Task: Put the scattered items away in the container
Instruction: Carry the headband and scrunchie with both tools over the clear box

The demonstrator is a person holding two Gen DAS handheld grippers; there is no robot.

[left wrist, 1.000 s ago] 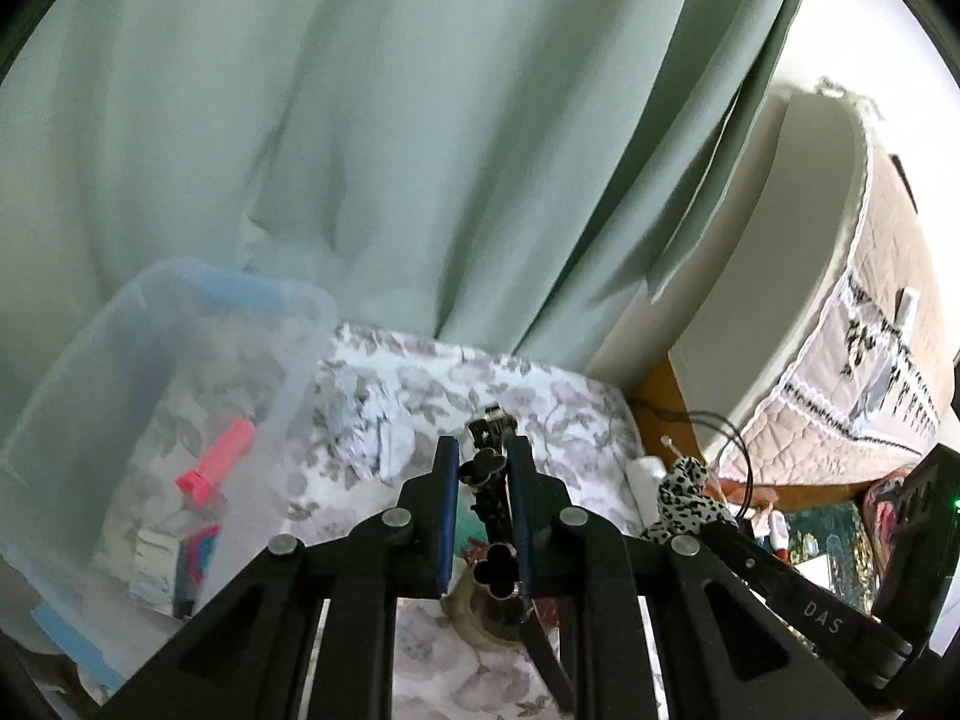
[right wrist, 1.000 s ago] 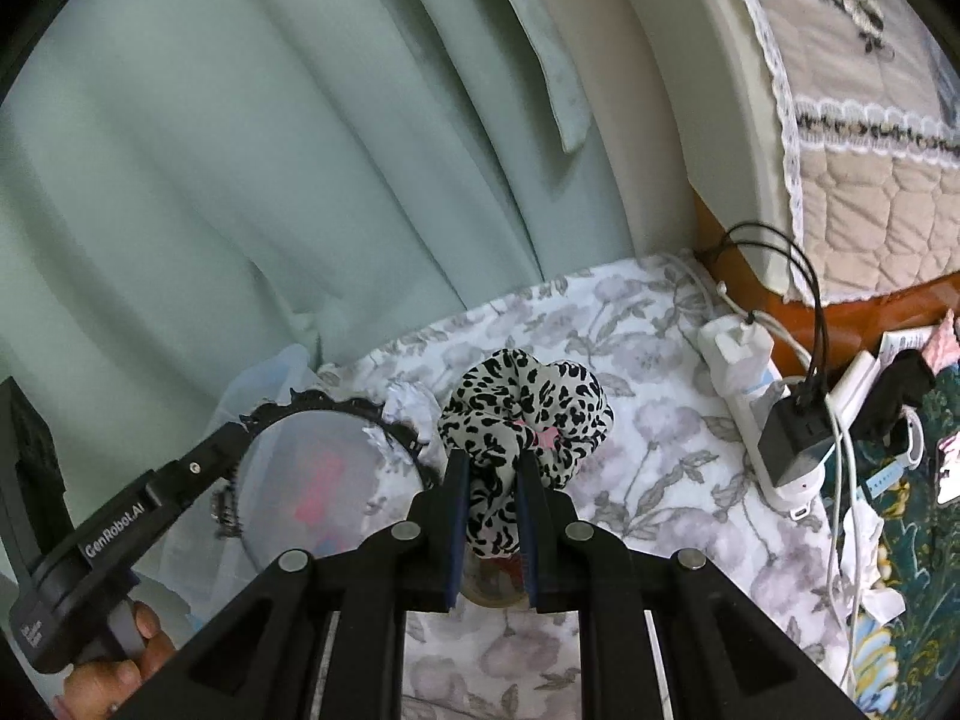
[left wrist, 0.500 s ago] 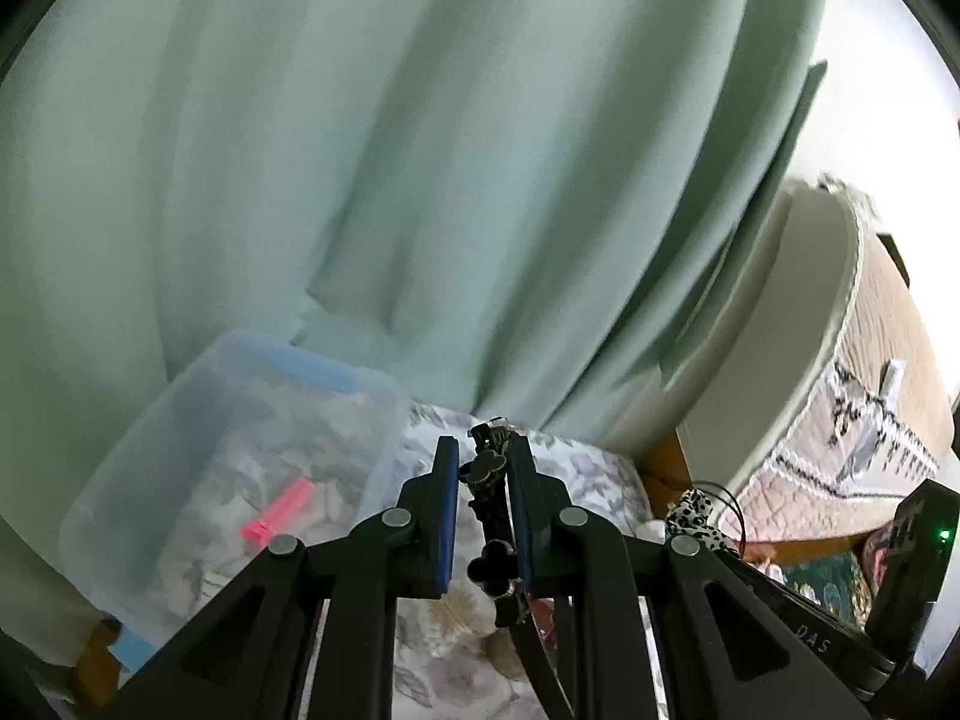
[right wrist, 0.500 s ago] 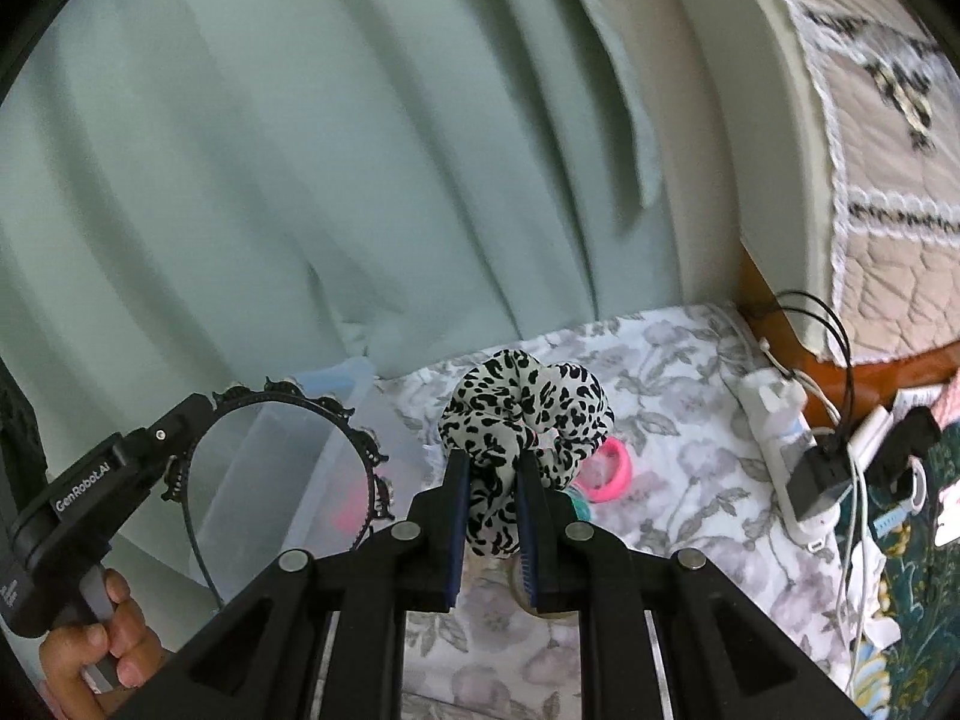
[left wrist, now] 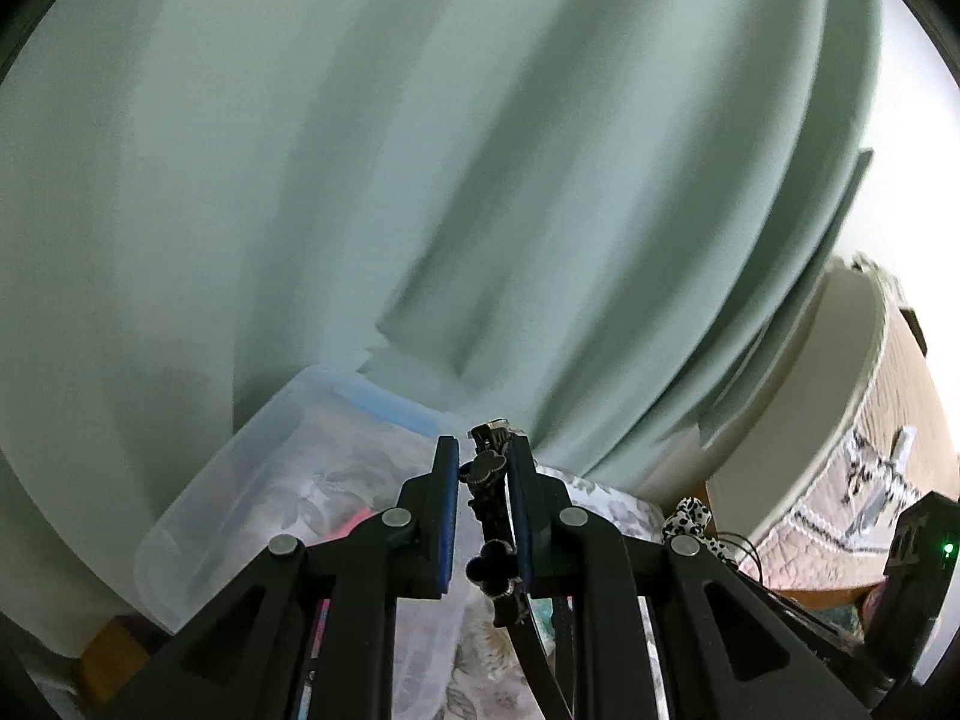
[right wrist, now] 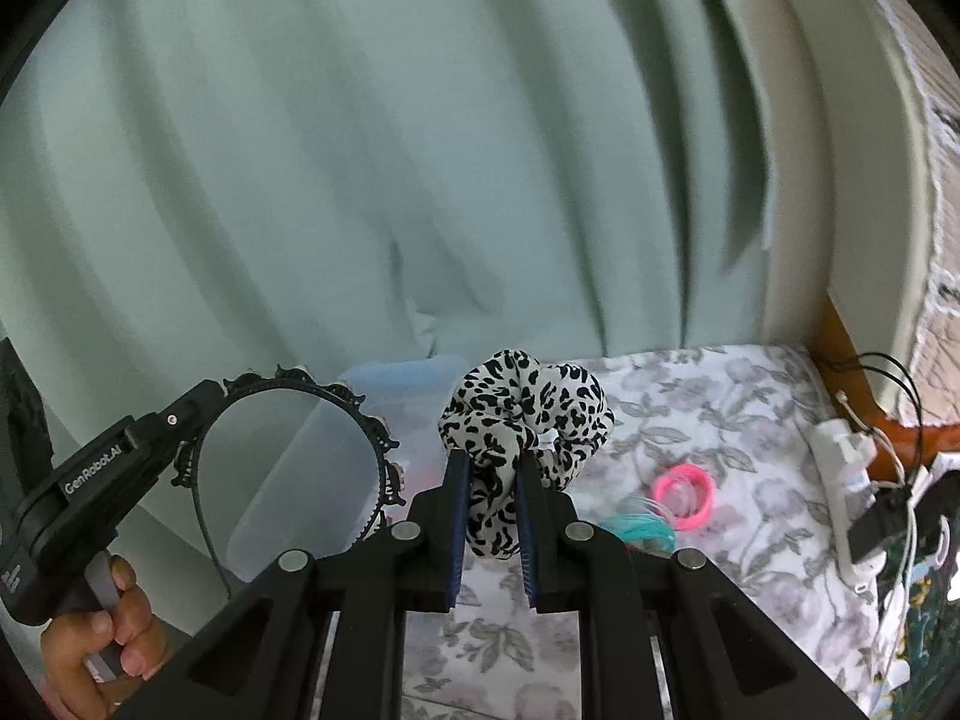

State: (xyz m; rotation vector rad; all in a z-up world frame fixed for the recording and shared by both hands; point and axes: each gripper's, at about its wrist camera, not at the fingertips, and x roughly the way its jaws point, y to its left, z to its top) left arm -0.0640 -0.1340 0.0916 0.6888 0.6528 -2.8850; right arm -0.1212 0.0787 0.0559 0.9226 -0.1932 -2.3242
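Left gripper (left wrist: 483,471): clamped on a black headband (left wrist: 493,516) with clover-shaped studs — the band hangs between the blue pads, its arc dropping out of view below.
Same gripper, from the right wrist: at the left edge, a hand (right wrist: 99,639) on its grip, the headband (right wrist: 312,450) curving out from the jaws over the container.
Right gripper (right wrist: 489,468): closed on a leopard-print scrunchie (right wrist: 525,414), which bunches up above the fingertips, clear of the cloth.
Container (left wrist: 288,480): a clear plastic tub at the back left corner of the floral tablecloth (right wrist: 708,420), against the green curtain (left wrist: 420,180); something pink shows inside, blurred.
Tablecloth: a pink ring (right wrist: 684,495) and a teal ring (right wrist: 639,528) lie just beside each other, right of the right gripper.
Right edge: a white power strip (right wrist: 846,480) with black plugs and cables.
Far right: a quilted, lace-trimmed cover (left wrist: 870,468).
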